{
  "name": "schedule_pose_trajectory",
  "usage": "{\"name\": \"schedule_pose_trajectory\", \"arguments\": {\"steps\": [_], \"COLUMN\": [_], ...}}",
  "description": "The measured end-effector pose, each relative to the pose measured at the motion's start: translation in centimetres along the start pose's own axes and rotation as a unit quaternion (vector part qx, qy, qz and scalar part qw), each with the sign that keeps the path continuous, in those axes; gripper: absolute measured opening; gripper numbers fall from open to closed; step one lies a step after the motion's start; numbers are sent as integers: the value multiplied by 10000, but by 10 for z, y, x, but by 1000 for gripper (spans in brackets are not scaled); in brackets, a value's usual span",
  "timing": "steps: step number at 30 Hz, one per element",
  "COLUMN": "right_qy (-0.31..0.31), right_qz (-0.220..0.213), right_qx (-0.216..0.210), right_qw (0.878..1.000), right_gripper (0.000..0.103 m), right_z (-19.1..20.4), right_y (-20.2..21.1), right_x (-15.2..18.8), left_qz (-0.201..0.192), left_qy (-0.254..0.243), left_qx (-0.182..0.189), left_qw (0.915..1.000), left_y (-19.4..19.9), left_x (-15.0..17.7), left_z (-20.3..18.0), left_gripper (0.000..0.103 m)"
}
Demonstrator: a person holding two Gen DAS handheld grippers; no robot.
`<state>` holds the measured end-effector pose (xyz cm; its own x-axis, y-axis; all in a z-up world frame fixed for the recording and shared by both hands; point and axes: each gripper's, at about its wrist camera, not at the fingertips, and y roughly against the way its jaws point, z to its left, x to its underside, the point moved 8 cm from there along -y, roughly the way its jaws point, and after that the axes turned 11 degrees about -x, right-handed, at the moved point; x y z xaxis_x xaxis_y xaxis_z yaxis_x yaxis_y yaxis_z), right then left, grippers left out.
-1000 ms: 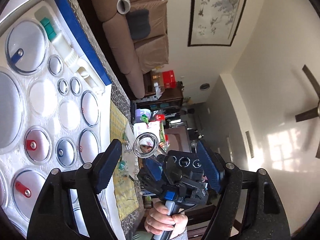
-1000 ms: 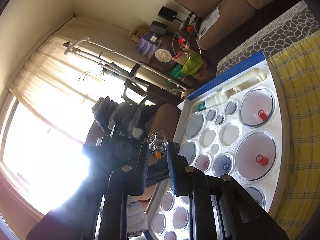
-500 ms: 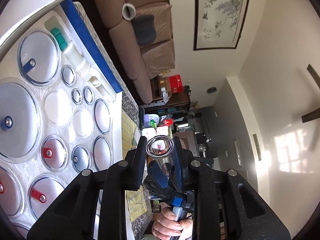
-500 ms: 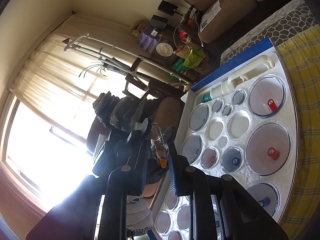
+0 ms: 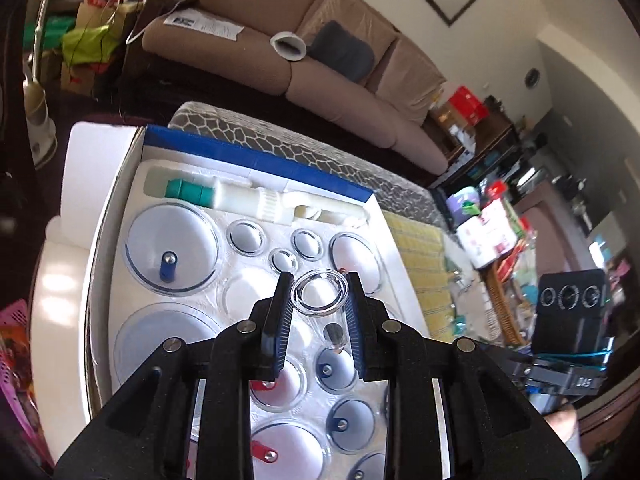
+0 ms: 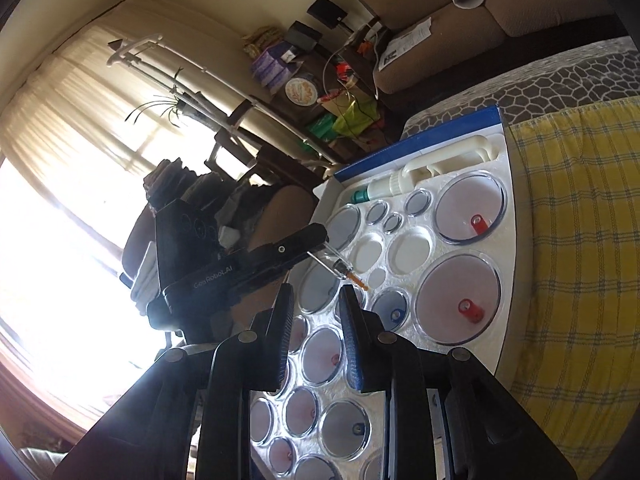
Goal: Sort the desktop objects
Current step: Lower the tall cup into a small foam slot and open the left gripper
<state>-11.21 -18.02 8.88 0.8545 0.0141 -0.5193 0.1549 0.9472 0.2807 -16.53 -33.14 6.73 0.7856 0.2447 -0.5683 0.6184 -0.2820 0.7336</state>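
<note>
- Now the left claw (image 5: 319, 294) grips a small clear cup (image 5: 319, 293) above the white tray (image 5: 120, 208).
- Right claw (image 6: 316, 300) stands narrow, jaws opening, apparently empty; cup at its twelve o'clock.

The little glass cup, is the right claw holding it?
No, the little glass cup sits pinched in the left claw; the opening right claw has nothing between its fingers.

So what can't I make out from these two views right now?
- Left wrist: the cup's body and valve, hidden behind its own rim and the fingers.
- Left wrist: the tray's near slots, covered by the gripper body.
- Right wrist: the room at left, washed out by window glare.
</note>
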Motion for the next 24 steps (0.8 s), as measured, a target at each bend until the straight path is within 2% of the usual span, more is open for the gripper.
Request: {"name": "schedule_pose_trajectory", "arguments": {"steps": [3, 7, 13, 16, 24], "right_qy": [87, 141, 248, 222, 245], "right_qz": [75, 111, 185, 151, 182], "right_qx": [89, 144, 271, 274, 340], "right_qw": [9999, 9997, 9992, 9993, 9990], "right_gripper": [25, 25, 25, 25, 25], "right_z": [-1, -3, -3, -5, -8], "right_y": [1, 3, 6, 10, 13], "right_x": [5, 10, 15, 15, 18], "left_qz": [-88, -173, -292, -317, -98], "left_qy": [-461, -993, -1475, -1473, -1381], "left_qx": [-462, -975, -1366, -1466, -1332], "left_qw": [9978, 9901, 9791, 9777, 9814], "left_y": [0, -4, -11, -15, -26], "left_x": [3, 10, 9, 5, 6], "left_z": [-5, -18, -32, -31, -27], "left_gripper": [23, 23, 24, 25, 23]}}
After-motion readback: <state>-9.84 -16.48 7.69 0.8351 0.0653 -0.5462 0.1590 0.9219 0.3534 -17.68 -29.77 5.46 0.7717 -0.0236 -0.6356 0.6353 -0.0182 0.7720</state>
